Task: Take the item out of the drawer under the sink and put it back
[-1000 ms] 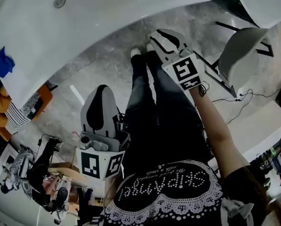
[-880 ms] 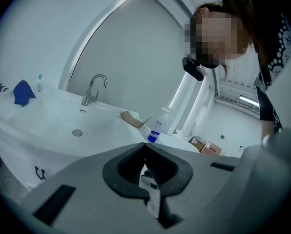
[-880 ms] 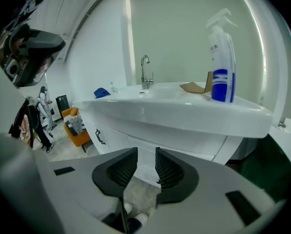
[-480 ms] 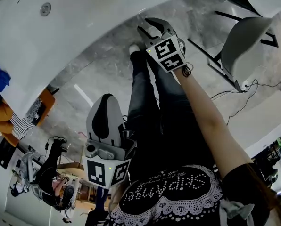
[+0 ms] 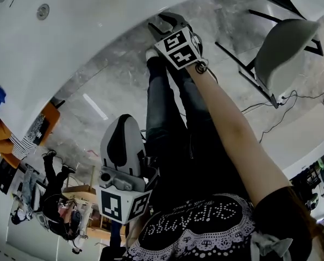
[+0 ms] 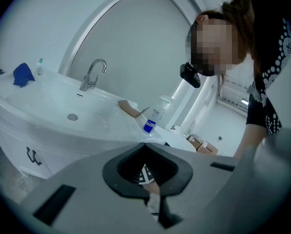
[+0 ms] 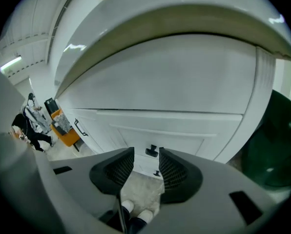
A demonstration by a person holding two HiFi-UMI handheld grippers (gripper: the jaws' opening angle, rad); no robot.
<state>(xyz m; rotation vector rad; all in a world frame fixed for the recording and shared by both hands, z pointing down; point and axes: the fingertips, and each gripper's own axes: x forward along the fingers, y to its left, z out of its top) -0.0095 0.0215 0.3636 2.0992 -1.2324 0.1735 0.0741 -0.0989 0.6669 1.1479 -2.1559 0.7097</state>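
The white cabinet under the sink (image 5: pixel 69 31) fills the right gripper view. Its drawer front (image 7: pixel 194 143) is closed and carries a small black knob (image 7: pixel 152 151); the item inside is hidden. My right gripper (image 7: pixel 146 157) points down at that knob, which shows a short way beyond the gap. Its jaws have just been opening and stand open, empty. In the head view the right gripper (image 5: pixel 163 25) sits under the counter's edge. My left gripper (image 5: pixel 121 121) hangs by my hip, pointing at the basin; its jaws (image 6: pixel 145 144) are shut, empty.
A faucet (image 6: pixel 93 74), a blue cloth (image 6: pixel 22 74) and a clear bottle (image 6: pixel 154 117) stand on the counter. A side door has a black handle (image 7: pixel 79 128). An orange box (image 5: pixel 42 126) sits left, a grey chair (image 5: pixel 284 50) right, a dark green bin (image 7: pixel 277 145) beside the cabinet.
In the head view my right gripper has travelled up the picture, away from my body and lower, to the sink cabinet. The left gripper has drifted slightly.
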